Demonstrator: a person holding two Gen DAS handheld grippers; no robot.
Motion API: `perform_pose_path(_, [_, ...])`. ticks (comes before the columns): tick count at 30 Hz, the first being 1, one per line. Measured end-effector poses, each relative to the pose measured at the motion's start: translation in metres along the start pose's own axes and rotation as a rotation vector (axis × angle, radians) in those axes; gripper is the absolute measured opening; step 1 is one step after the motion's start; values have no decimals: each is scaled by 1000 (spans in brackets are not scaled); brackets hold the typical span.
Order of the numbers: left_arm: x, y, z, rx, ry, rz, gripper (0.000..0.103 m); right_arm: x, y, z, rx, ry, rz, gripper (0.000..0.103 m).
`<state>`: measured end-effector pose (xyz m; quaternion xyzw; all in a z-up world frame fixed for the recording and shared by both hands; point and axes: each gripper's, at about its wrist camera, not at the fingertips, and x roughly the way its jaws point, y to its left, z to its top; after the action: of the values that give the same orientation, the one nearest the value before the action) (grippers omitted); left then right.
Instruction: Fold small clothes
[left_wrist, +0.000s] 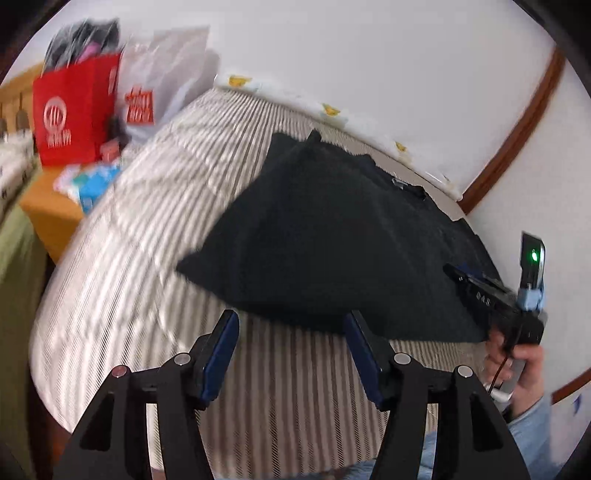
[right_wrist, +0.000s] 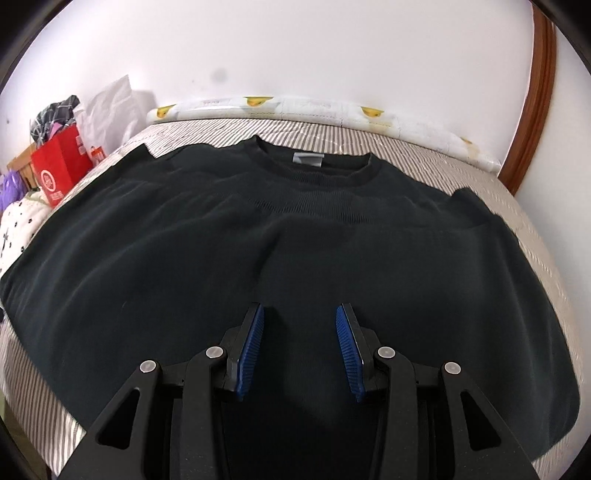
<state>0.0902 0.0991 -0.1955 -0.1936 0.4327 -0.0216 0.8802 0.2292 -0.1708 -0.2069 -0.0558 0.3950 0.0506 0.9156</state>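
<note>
A black t-shirt (right_wrist: 280, 251) lies spread flat on the striped bed (right_wrist: 424, 147), collar and grey neck label (right_wrist: 307, 160) at the far side. My right gripper (right_wrist: 300, 314) is open and empty, hovering over the shirt's lower middle. In the left wrist view the shirt (left_wrist: 332, 240) lies ahead and to the right. My left gripper (left_wrist: 291, 321) is open and empty, above the striped sheet (left_wrist: 147, 221) just short of the shirt's near edge. The right gripper's body and the hand holding it (left_wrist: 517, 332) show at the right edge of that view.
A red paper bag (left_wrist: 74, 118) and white plastic bags (left_wrist: 170, 66) stand on an orange stand left of the bed. A white wall with a brown trim (right_wrist: 539, 92) runs behind the bed, with a duck-print cushion (right_wrist: 314, 107) along it.
</note>
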Motion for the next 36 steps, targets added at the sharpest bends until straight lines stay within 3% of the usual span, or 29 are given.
perform_pose_path(5, [18, 13, -7, -155, 8, -99, 57, -26, -3, -23, 6, -7, 27, 41])
perform_pose_path(9, [26, 12, -3, -172, -27, -115, 57, -46, -2, -47, -19, 5, 69, 41])
perform_pose_path(14, [39, 9, 14, -206, -15, -111, 54, -65, -6, -61, -54, 1, 100, 41])
perform_pose_path(15, [41, 8, 17, -205, -10, -80, 41, -71, -12, -61, -36, -9, 110, 40])
perform_pose_path(16, [41, 4, 20, -189, -12, -25, 23, -76, -17, -60, -20, -21, 109, 40])
perform_pose_path(18, [38, -7, 26, -129, -22, 30, 14, -86, -34, -61, 20, -50, 100, 40])
perform_pose_path(21, [19, -34, 36, -57, -94, 34, 12, -91, -62, -60, 72, -64, 94, 40])
perform_pose_path(24, [-2, -85, 50, 83, -157, 52, 12, -95, -89, -58, 107, -77, 61, 40])
perform_pose_path(29, [-11, -178, 54, 292, -191, -48, 11, -115, -140, -50, 128, -107, -10, 41])
perform_pose_path(33, [10, -238, 41, 396, -133, -148, 11, -128, -172, -49, 141, -111, -74, 41])
perform_pose_path(36, [38, -271, 27, 469, -71, -165, 11, -134, -193, -53, 169, -100, -96, 41])
